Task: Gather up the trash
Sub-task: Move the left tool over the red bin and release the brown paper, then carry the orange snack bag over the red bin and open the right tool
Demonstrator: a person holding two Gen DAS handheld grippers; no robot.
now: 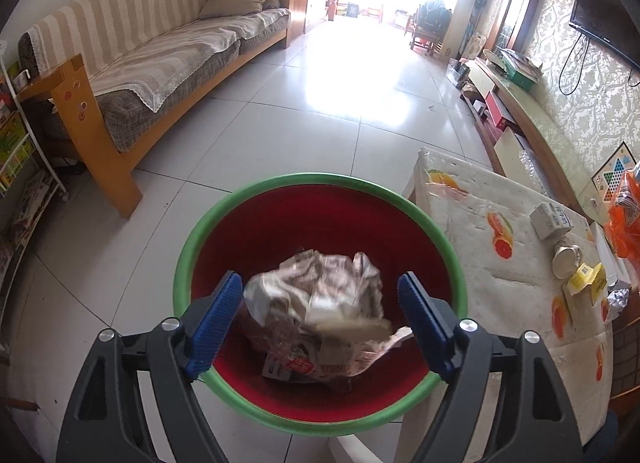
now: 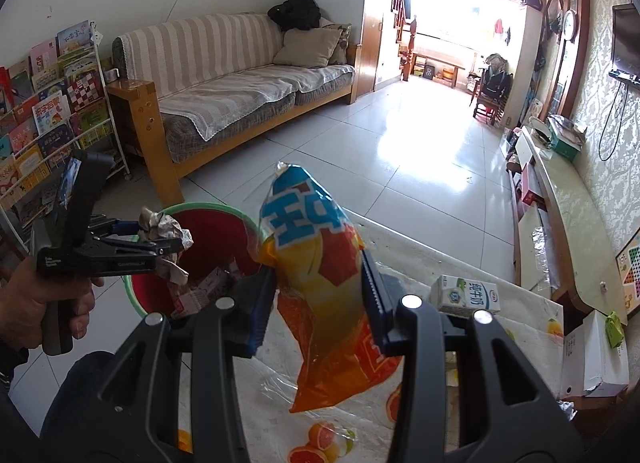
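Observation:
A red bin with a green rim (image 1: 182,263) stands on the floor beside the table and holds paper trash. My left gripper (image 1: 320,309) hangs over it, jaws wide apart. A crumpled paper ball (image 1: 316,291) is blurred between the fingers, not touched by either pad. In the right wrist view the left gripper (image 2: 160,241) and the ball (image 2: 162,225) sit above the bin (image 2: 132,295). My right gripper (image 2: 320,303) is shut on an orange and blue snack bag (image 2: 316,259), held above the table's edge next to the bin.
The table (image 1: 472,231) with a fruit-print cover carries a milk carton (image 2: 466,295), a small box (image 1: 552,221), a cup (image 1: 566,261) and a yellow box (image 1: 586,283). A sofa (image 1: 160,59) and a book rack (image 2: 44,103) stand to the left.

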